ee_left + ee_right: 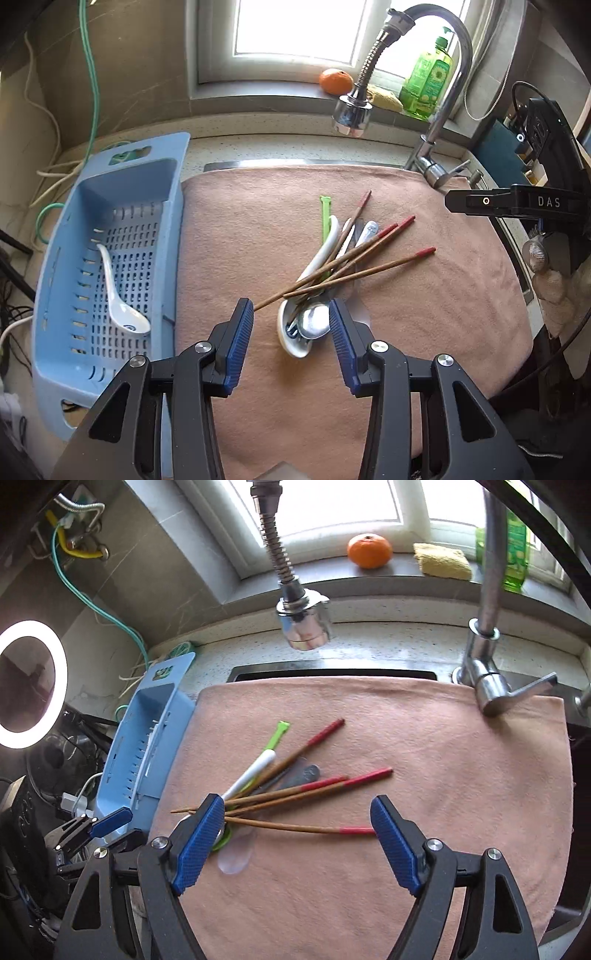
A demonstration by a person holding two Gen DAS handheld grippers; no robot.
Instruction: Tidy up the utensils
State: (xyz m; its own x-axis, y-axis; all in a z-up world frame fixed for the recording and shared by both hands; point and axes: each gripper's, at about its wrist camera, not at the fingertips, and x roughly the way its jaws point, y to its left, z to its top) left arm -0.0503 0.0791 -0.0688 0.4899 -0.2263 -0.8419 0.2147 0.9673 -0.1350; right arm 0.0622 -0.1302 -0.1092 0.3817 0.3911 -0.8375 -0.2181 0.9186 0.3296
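Note:
A pile of utensils lies on a pink towel [236, 229]: several red-tipped wooden chopsticks [354, 254], a white ceramic spoon [295, 332], a metal spoon [314, 321] and a green plastic utensil [325, 218]. My left gripper [291, 314] is open, its fingers either side of the spoon bowls, holding nothing. A blue slotted basket [59, 317] at the left holds one white ceramic spoon [118, 299]. My right gripper [297, 812] is open above the chopsticks [314, 790] and holds nothing. The basket [122, 753] also shows at the left of the right wrist view.
A chrome faucet with a hose sprayer head [351, 114] hangs over the far edge of the towel. An orange [335, 81], a yellow sponge [441, 565] and a green bottle [428, 85] sit on the windowsill. Cables [92, 92] run at the left. A ring light [33, 683] glows far left.

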